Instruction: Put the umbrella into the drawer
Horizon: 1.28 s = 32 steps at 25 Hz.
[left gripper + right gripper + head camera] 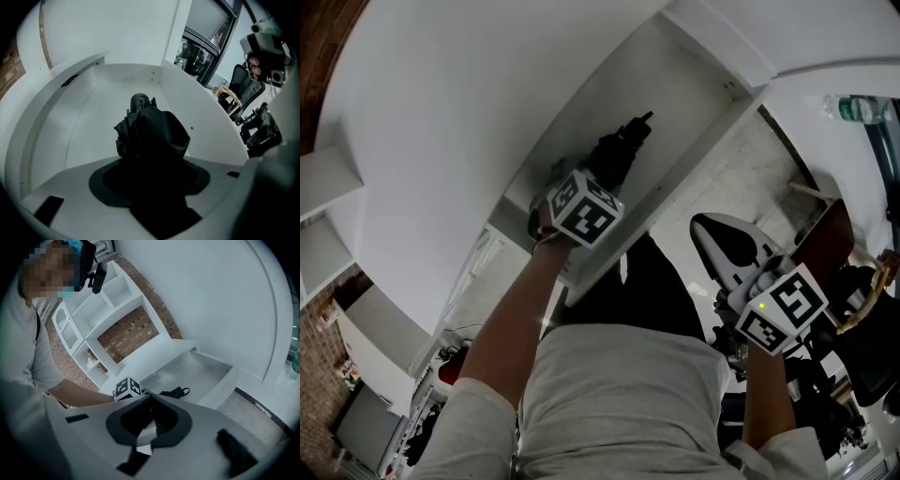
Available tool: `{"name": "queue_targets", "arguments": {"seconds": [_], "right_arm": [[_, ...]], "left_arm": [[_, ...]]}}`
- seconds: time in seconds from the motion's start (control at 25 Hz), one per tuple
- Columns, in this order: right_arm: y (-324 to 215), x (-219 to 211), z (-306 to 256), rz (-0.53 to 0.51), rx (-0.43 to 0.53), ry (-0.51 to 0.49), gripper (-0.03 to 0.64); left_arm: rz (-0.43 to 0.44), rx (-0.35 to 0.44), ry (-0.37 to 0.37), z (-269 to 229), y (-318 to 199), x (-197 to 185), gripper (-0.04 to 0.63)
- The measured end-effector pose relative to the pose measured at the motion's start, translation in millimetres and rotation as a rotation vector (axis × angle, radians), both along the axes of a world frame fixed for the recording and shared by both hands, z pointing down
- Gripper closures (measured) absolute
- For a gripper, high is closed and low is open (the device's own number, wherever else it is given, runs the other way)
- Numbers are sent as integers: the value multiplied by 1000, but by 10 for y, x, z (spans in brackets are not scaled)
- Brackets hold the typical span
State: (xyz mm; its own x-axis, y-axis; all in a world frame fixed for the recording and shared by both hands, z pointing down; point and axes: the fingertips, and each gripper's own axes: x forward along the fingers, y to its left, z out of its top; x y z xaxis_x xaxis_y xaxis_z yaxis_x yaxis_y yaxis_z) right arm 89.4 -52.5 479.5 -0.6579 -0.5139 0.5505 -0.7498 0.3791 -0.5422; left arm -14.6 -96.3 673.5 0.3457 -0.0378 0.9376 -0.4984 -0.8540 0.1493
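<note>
The folded black umbrella (619,155) points into the open white drawer (698,150), its strap end toward the drawer's back. My left gripper (598,183) reaches down into the drawer, shut on the umbrella's near end. In the left gripper view the umbrella (150,131) fills the space between the jaws and hangs low over the drawer floor (89,126); whether it touches I cannot tell. My right gripper (719,241) hovers outside the drawer to the right. Its jaws meet at the tips with nothing between them (151,399). From there the umbrella (174,392) shows inside the drawer (211,376).
A broad white cabinet top (469,112) lies left of the drawer. White shelves against a brick wall (126,333) stand beyond. A plastic bottle (862,108) is on the white surface at right. An office chair (243,89) and dark clutter (858,337) crowd the right side.
</note>
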Motion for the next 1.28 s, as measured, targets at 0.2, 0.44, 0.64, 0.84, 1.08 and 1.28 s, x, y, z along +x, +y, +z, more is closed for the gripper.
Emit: {"name": "queue_targets", "arguments": {"seconds": [0.2,0.44,0.64,0.84,1.08,1.28], "right_arm": [[-12,7,18,6,-3,-2,589],[0,20,43,13,-10,-5,589],[-4,28,51,13,-11,-9,589],[-27,-1,54,9,-9,-14,589],[-37,-32,31,3,-3,-22,589],[-17,5,12,2,0,-20,589]], "left_arm": [[-8,-3,0,50,-29,2,330],[-2,-8,-10,100,-30,18,330],[-7,-14,-9,132,-30,20,330],[-6,-30,-3,147,-33,19,328],[-7,-37,-10,142,-48,24,322],[-15,-51,-23,179,-71,6,308]]}}
